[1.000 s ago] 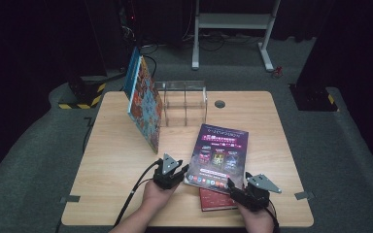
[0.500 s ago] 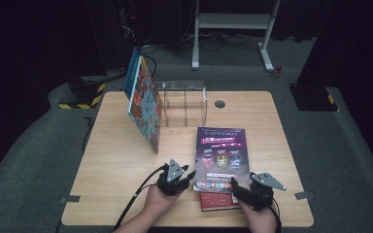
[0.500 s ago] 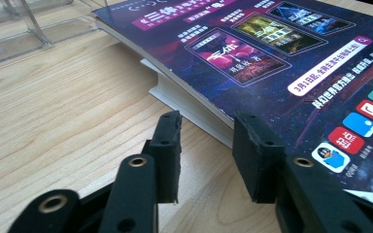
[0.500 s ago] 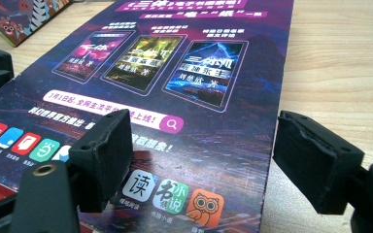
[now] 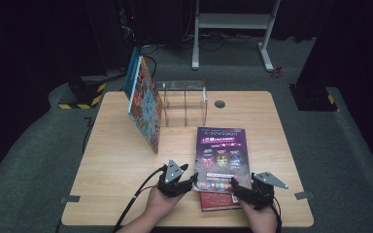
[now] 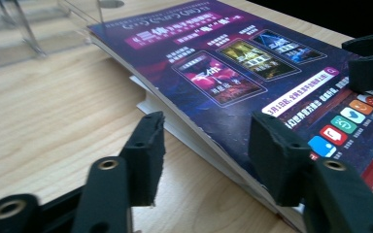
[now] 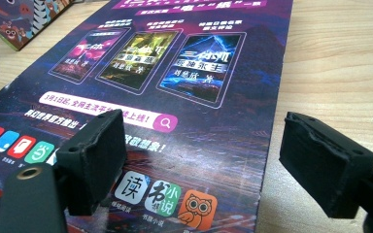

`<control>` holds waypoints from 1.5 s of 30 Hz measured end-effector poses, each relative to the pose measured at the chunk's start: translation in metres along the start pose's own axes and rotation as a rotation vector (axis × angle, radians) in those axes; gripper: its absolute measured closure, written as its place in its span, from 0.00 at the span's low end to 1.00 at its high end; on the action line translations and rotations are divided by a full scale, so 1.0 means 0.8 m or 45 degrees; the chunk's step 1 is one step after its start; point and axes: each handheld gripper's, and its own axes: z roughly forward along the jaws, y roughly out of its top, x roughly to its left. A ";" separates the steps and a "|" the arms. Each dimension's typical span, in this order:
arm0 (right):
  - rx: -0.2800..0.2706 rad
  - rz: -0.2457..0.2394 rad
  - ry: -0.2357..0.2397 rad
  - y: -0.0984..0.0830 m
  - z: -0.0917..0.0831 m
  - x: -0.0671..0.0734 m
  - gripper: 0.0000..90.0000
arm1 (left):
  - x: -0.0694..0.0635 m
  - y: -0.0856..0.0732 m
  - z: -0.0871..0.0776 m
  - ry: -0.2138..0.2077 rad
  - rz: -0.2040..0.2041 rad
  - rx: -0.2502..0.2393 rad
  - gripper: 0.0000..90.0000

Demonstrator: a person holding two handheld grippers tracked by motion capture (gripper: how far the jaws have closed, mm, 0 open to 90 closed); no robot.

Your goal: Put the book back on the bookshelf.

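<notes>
A purple paperback lies flat on the table, on top of a red book whose near edge sticks out. My left gripper is at its near left corner. In the left gripper view the jaws straddle the purple book's edge without pressing it; they have just been opening. My right gripper sits at the near right corner. Its jaws stand wide over the cover and have also just been opening.
A colourful picture book leans upright against a clear acrylic rack at the back left of the wooden table. A round cable hole lies behind the rack. White desk legs stand on the grey floor beyond.
The purple book was skewed with its near end to the left; it now lies straight over the red book. Both grippers' jaws have spread apart at its near corners.
</notes>
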 end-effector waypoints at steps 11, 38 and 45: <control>0.025 0.059 0.058 -0.001 0.003 -0.002 0.19 | 0.006 -0.003 0.011 -0.094 -0.133 0.042 0.38; 0.071 -0.115 0.077 0.000 -0.007 0.028 0.21 | 0.007 -0.012 -0.001 -0.137 -0.151 0.063 0.32; 0.079 -0.068 0.115 0.006 0.007 0.016 0.16 | 0.014 -0.008 0.015 -0.143 -0.204 0.067 0.25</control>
